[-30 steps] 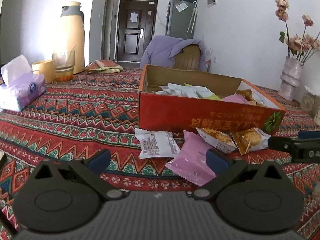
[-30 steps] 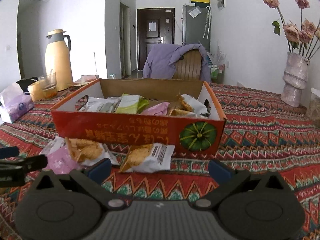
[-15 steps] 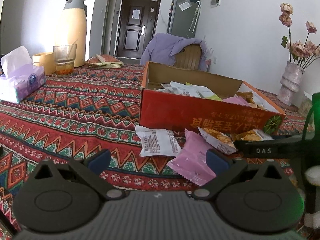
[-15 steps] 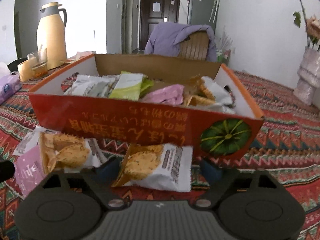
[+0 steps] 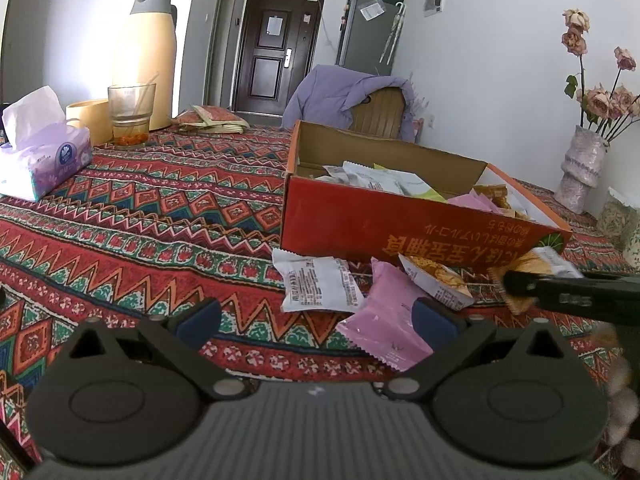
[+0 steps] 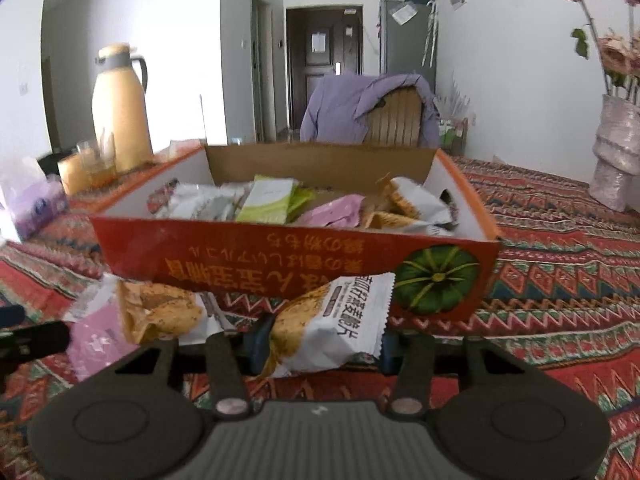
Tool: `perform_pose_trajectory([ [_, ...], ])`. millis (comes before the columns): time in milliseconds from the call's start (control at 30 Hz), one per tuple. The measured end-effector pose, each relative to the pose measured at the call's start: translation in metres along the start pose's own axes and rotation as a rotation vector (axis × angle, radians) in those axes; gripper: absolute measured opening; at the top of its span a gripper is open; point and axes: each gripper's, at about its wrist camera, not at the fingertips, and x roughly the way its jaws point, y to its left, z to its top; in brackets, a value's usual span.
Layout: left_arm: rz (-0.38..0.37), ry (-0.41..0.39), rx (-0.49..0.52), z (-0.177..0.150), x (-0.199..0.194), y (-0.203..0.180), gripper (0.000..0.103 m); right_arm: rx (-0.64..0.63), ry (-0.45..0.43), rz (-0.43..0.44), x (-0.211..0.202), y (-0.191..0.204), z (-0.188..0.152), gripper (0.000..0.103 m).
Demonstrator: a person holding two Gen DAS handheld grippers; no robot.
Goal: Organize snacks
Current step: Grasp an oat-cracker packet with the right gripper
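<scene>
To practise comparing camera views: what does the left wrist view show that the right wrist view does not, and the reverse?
Only the left wrist view shows the white packet lying flat and the open left gripper over bare cloth. Only the right wrist view shows the right gripper, whose jaws have just been closing, pressing a cracker packet. Both show the orange box and the thermos.

A white cracker packet (image 6: 332, 328) is lying tilted just before the red box (image 6: 256, 256); beside it, a second cracker packet (image 6: 160, 314), a pink packet (image 5: 386, 326) and a white one (image 5: 316, 286) are lying flat.
</scene>
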Motion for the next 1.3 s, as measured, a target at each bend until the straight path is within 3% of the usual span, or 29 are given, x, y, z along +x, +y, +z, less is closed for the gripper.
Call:
perform_pose_trajectory([
  [267, 0.017, 0.014, 0.002, 0.0, 0.002, -0.001, 0.103, 0.042, -0.088, -0.003, -0.037, -0.019, -0.018, 0.049],
  [600, 0.054, 0.003, 0.133, 0.012, 0.002, -0.038, 0.103, 0.125, -0.093, 0.027, -0.03, -0.032, -0.026, 0.049],
  [933, 0.096, 0.09, 0.31, 0.01, 0.039, -0.084, 0.101, 0.15, -0.108, 0.035, -0.033, -0.035, -0.028, 0.049],
  [1100, 0.091, 0.132, 0.325, 0.005, 0.051, -0.09, 0.079, 0.157, -0.113, 0.043, -0.033, -0.036, -0.029, 0.049],
  [1233, 0.083, 0.142, 0.321, 0.002, 0.054, -0.091, 0.074, 0.165, -0.114, 0.048, -0.033, -0.037, -0.029, 0.05],
  [1300, 0.065, 0.136, 0.313, 0.001, 0.051, -0.09, 0.063, 0.167, -0.115, 0.049, -0.033, -0.037, -0.029, 0.05],
])
